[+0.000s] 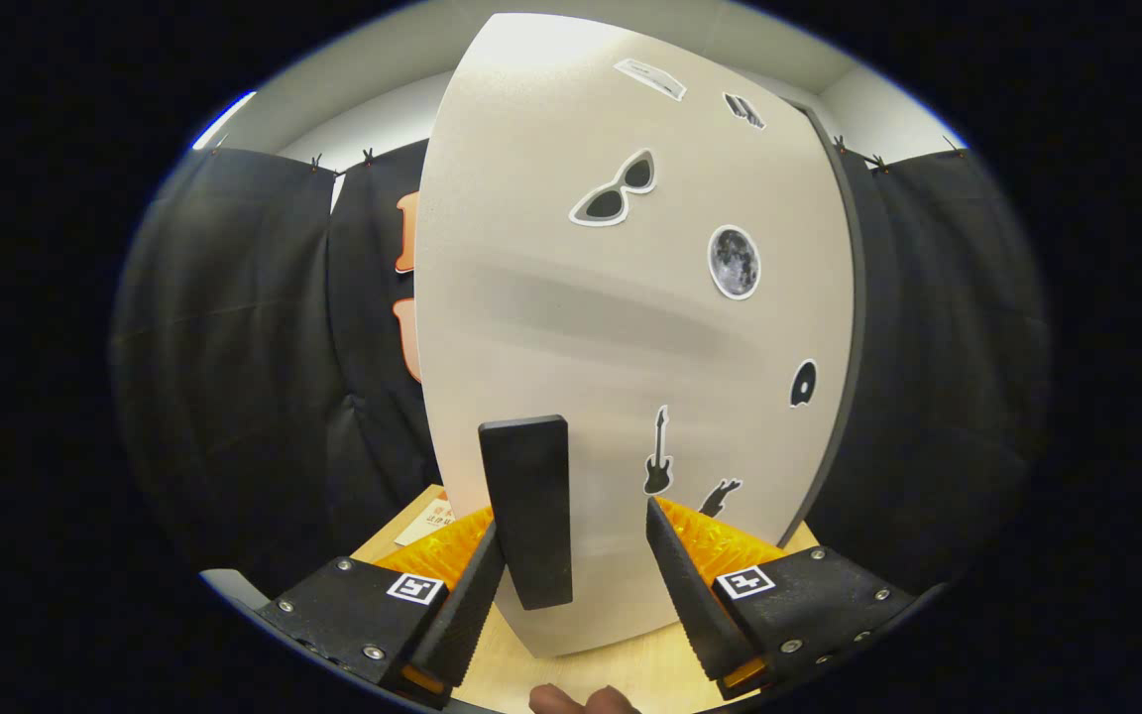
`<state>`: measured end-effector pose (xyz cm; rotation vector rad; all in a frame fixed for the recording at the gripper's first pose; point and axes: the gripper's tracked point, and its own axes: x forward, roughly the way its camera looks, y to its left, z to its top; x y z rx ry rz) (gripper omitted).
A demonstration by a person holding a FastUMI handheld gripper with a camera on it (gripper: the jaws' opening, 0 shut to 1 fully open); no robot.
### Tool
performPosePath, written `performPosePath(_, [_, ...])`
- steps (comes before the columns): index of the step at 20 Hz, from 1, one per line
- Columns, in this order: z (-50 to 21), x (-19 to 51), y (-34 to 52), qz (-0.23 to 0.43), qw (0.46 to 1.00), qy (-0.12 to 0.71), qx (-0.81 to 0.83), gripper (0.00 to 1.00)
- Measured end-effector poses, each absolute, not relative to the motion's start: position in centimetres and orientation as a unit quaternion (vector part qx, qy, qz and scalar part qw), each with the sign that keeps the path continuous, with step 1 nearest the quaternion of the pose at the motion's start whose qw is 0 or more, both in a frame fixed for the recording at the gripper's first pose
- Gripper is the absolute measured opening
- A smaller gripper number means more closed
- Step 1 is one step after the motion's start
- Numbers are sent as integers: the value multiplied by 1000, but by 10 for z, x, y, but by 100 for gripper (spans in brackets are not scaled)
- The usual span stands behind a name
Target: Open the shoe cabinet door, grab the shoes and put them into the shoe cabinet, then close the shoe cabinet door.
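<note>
The shoe cabinet door (630,327) is a pale panel with several stickers, and it stands very close ahead of my gripper (576,595). A black bar handle (526,511) runs upright on the door's lower part. The handle sits between my fingers, close to the left finger (467,605), while the right finger (690,595) stands apart from it with a wide gap. The gripper is open around the handle, not pressing it. Whether the door is ajar I cannot tell. The door hides the cabinet's inside.
The cabinet stands on a light wooden surface (611,664). A small paper card (427,521) lies on it to the left of the door. Black cloth walls (234,377) hang on both sides. A fingertip (581,701) of a person's hand shows under the gripper.
</note>
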<state>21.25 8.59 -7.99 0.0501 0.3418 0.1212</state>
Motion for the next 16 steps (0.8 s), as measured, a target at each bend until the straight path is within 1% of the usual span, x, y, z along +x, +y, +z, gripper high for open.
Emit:
performPosePath(6, [-85, 235, 96, 92, 982, 165, 32, 86])
performPosePath(8, [-86, 255, 103, 87, 982, 164, 22, 86])
performPosePath(12, [-90, 285, 106, 76, 985, 154, -18, 92])
performPosePath(16, [-93, 294, 104, 78, 985, 151, 15, 93])
